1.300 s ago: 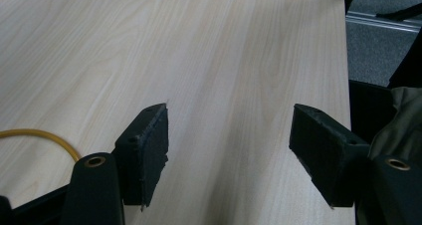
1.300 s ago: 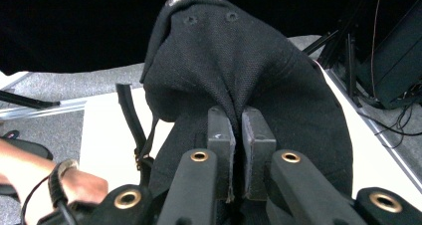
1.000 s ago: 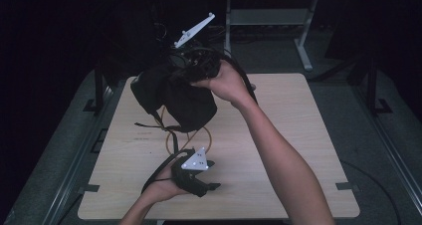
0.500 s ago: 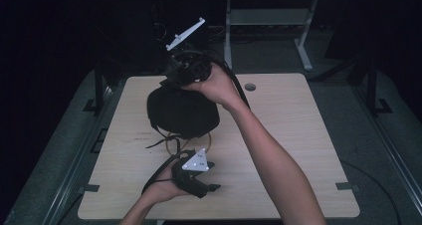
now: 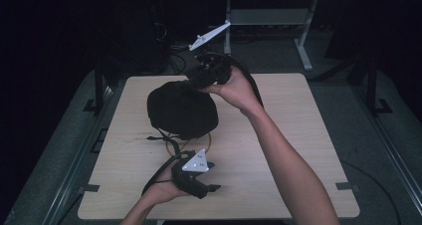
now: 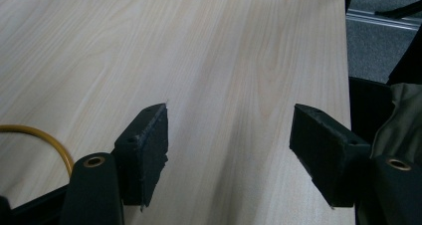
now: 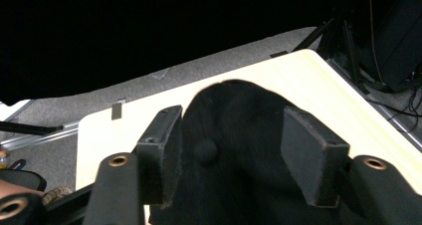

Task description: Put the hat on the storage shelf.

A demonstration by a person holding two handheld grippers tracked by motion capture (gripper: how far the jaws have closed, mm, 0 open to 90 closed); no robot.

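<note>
Black cap (image 5: pixel 182 109) sits on bench (image 5: pixel 298 150); right gripper (image 5: pixel 199 78) fingers just opened, spread over its crown, not clamping. Left gripper (image 5: pixel 211 187) fingers apart, empty.

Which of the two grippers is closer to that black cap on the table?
The right gripper: it hangs just over the black cap's far edge, jaws just opened, cap showing between them. The left gripper sits apart at the table's near side.
</note>
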